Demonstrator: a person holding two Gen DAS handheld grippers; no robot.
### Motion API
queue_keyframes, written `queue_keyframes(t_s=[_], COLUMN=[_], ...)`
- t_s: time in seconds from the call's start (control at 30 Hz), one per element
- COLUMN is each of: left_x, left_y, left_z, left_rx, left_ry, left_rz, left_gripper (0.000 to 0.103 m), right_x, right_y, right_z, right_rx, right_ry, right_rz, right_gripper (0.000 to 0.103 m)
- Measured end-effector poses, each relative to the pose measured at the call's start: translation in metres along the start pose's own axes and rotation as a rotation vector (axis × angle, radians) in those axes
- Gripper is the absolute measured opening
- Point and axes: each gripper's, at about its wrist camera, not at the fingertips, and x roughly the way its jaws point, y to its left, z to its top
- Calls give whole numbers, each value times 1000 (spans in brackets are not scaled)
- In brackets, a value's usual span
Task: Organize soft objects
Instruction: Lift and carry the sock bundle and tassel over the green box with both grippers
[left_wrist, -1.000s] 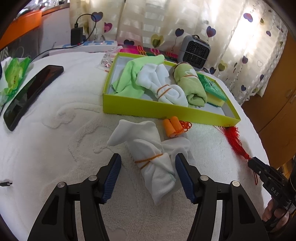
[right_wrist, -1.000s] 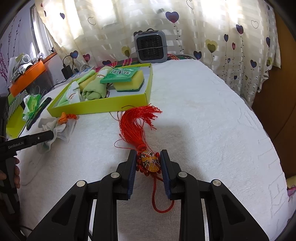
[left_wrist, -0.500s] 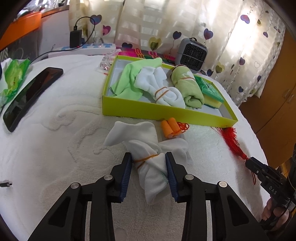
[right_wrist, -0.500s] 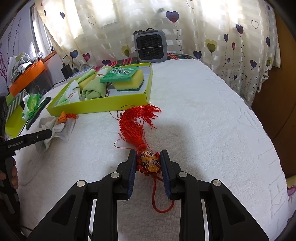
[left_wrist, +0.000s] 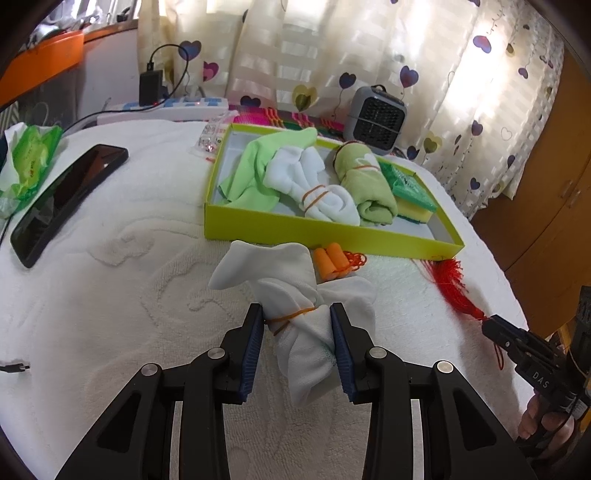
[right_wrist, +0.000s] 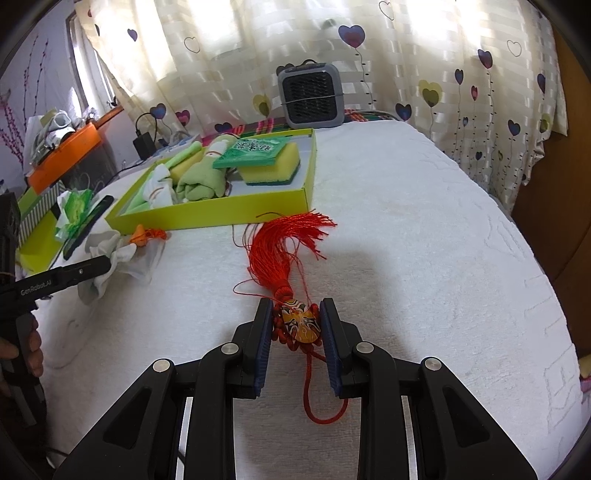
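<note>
My left gripper (left_wrist: 297, 319) is shut on a white sock bundle (left_wrist: 295, 291) tied with an orange rubber band, on the white towel in front of the yellow-green box (left_wrist: 295, 230). The box holds a green cloth (left_wrist: 258, 166), another white bundle (left_wrist: 317, 188), a green roll (left_wrist: 365, 184) and a sponge (left_wrist: 413, 208). Orange earplugs (left_wrist: 330, 260) lie by the box wall. My right gripper (right_wrist: 297, 314) is shut on the mask pendant (right_wrist: 301, 323) of a red tassel (right_wrist: 284, 243), which lies on the towel.
A black phone (left_wrist: 62, 195) and a green tissue pack (left_wrist: 29, 162) lie at the left. A grey heater (left_wrist: 375, 120) and a charger (left_wrist: 149, 86) stand at the back by the curtain. A wooden cabinet (left_wrist: 546, 206) is at the right.
My left gripper closed from wide open onto the white sock bundle and holds it. The right gripper has stayed shut on the tassel pendant without moving.
</note>
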Motion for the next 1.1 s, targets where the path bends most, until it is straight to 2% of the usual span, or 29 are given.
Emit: queue_keyframes(t_s=[0.27,0.57,1.1], left_x=[-12,-24,-37], left_y=[-6,-10,-18], left_z=[3,7,18], left_rx=[12,24,44], left_ry=[-27,-55,-93], left_rz=[-19,-32,-52], left_gripper=[35,35,35], right_x=[-8,-28,-49], right_y=[5,13,20], right_z=[5,19,46], right_rx=[16,24,15], right_ry=[-26,-113,-218], right_rz=[73,169,213], right_gripper=[27,26,26])
